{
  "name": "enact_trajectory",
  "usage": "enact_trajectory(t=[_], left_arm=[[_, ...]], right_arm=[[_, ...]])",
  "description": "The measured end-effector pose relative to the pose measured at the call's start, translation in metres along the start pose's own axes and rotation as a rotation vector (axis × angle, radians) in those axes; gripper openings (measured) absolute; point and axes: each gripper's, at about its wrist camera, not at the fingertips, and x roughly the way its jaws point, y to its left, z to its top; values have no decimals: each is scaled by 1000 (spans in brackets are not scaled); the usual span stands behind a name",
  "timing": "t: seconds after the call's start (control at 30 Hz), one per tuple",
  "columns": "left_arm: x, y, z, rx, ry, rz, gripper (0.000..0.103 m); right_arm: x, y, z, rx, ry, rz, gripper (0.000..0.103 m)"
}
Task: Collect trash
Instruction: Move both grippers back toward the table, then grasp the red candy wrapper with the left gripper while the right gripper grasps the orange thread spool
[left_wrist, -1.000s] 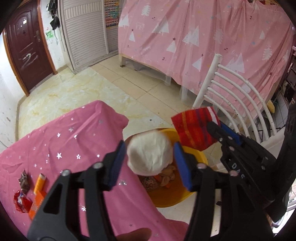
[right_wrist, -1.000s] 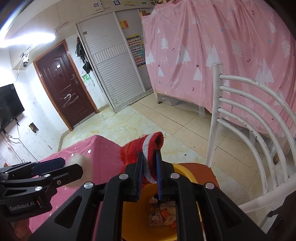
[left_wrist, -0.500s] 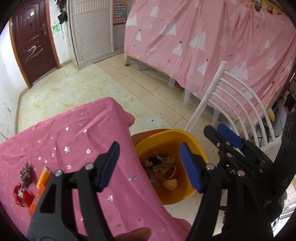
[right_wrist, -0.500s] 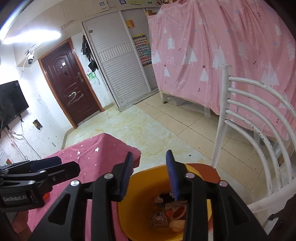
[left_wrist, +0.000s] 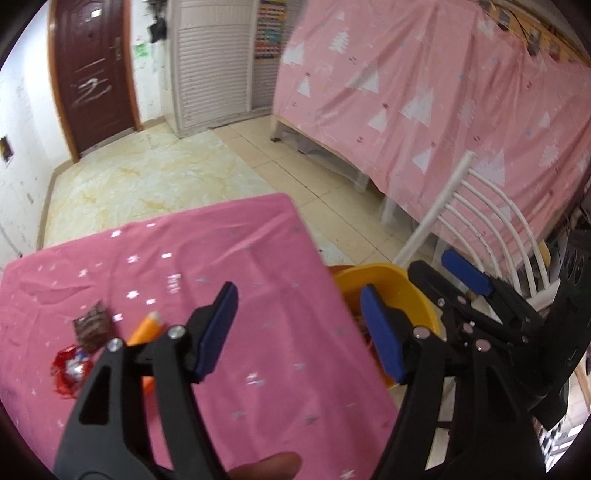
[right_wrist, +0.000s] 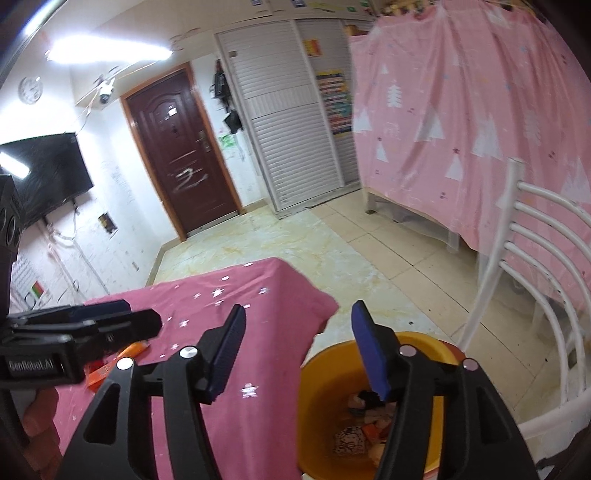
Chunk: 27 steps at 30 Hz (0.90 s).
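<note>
My left gripper (left_wrist: 299, 328) is open and empty above the pink starred tablecloth (left_wrist: 221, 258), near the table's right edge. My right gripper (right_wrist: 297, 350) is open and empty above the gap between the table and the yellow bin (right_wrist: 328, 417). The bin (left_wrist: 391, 280) holds several scraps of trash (right_wrist: 364, 424). On the cloth at the left lie a brown wrapper (left_wrist: 92, 325), an orange packet (left_wrist: 146, 328) and a red wrapper (left_wrist: 70, 369). The orange packet also shows in the right wrist view (right_wrist: 133, 349), partly hidden by the left gripper.
A white slatted chair (right_wrist: 535, 266) stands right of the bin. A bed draped in pink tree-print cloth (right_wrist: 461, 110) lies behind. Tiled floor (right_wrist: 277, 243) leads to a dark brown door (right_wrist: 181, 158). A television (right_wrist: 44, 177) hangs on the left wall.
Both grippers opened and dropped their loads, a white wad and a red striped piece, over the bin. Both have since swung left toward the table.
</note>
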Motion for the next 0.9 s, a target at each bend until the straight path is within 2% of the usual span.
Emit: enact_trajectory(t=[0.23,0.33,0.43,0.73,0.9], left_arm=[[-27,61,-13,-92,-44,49,67],[-36,82,-20,-109,-59,66,74],[-43,101,-29,-129,-66,80,74],[-52,149,-51,-195,-45,129,75],[-46,169,-63,-228,-10,153,74]], right_arm=[[13,33,-3,-58,31,50,61],[19,47,-4,-74,48,71,62],[26,63,-7,-93,64,94,62],[50,123,-20,-170,141,201,63],[65,158,-28,-230,183,220,64]])
